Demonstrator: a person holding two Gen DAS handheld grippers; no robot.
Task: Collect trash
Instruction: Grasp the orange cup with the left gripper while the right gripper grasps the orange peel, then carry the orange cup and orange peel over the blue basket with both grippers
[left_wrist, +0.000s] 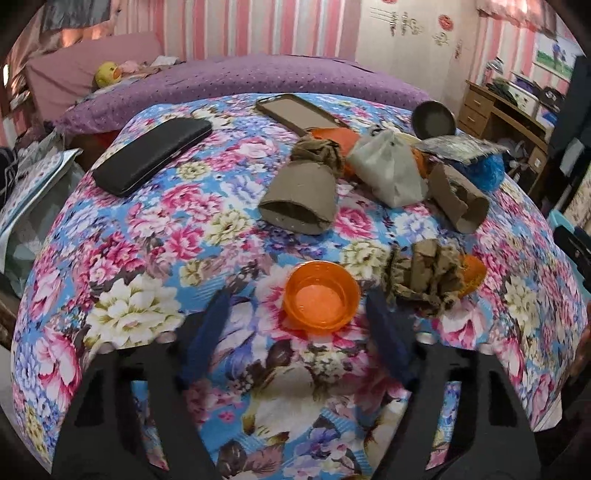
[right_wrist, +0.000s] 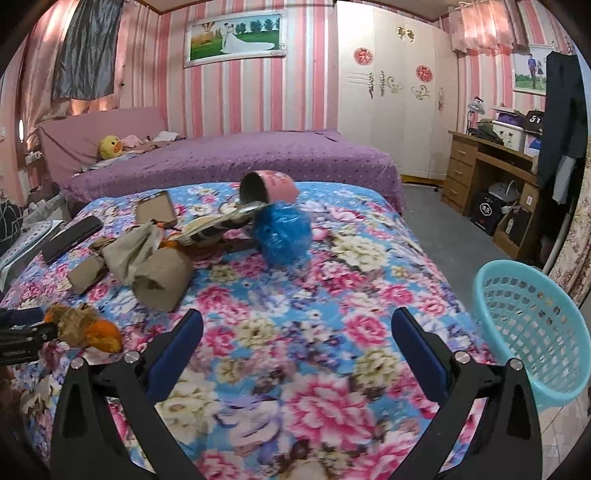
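A small orange plastic bowl (left_wrist: 321, 295) stands upright on the floral bedspread (left_wrist: 147, 280). My left gripper (left_wrist: 297, 301) is open, its blue fingers either side of the bowl's near part and not touching it. Just right of the bowl lies crumpled brown paper (left_wrist: 424, 277) over an orange scrap (left_wrist: 474, 273). Farther back lie a flattened cardboard sleeve (left_wrist: 303, 203), a grey bag (left_wrist: 388, 170), a cardboard tube (left_wrist: 458, 199) and a blue plastic bag (right_wrist: 282, 230). My right gripper (right_wrist: 297, 319) is open over bare bedspread with nothing between its fingers.
A teal mesh basket (right_wrist: 528, 325) stands off the bed's right edge. A tipped pink cup (right_wrist: 269, 186) lies behind the blue bag. A black case (left_wrist: 151, 155) and a flat tablet (left_wrist: 299, 114) lie at the far left. A purple bed (right_wrist: 240, 155) is beyond.
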